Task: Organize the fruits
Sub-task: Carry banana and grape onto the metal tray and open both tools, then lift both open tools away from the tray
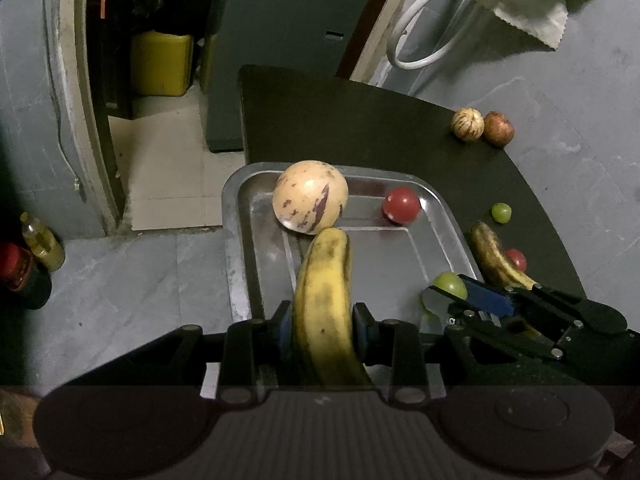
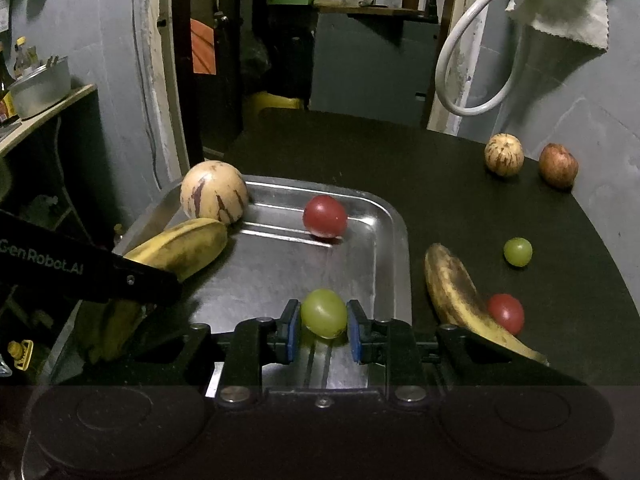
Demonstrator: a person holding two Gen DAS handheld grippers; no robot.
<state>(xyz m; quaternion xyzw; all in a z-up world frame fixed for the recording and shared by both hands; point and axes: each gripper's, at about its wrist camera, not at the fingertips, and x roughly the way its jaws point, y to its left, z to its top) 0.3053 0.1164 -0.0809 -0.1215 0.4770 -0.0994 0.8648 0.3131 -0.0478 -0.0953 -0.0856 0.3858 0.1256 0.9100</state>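
Note:
A metal tray [image 1: 240,248] [image 2: 394,240] lies on the dark table. Over it my left gripper [image 1: 323,326] is shut on a yellow banana [image 1: 324,292] [image 2: 180,248], whose tip touches a pale striped melon [image 1: 310,197] [image 2: 214,192] in the tray's far corner. A red tomato [image 1: 401,205] [image 2: 325,216] rests in the tray too. At the tray's near right, my right gripper [image 2: 323,330] [image 1: 460,292] is shut on a green grape [image 2: 324,313] [image 1: 451,283].
On the table right of the tray lie a browned banana [image 2: 452,288] [image 1: 490,256], a small red tomato [image 2: 506,313] [image 1: 516,259] and a green grape [image 2: 518,252] [image 1: 501,213]. A striped fruit [image 2: 504,155] [image 1: 467,124] and a reddish fruit [image 2: 558,165] [image 1: 499,128] sit far right.

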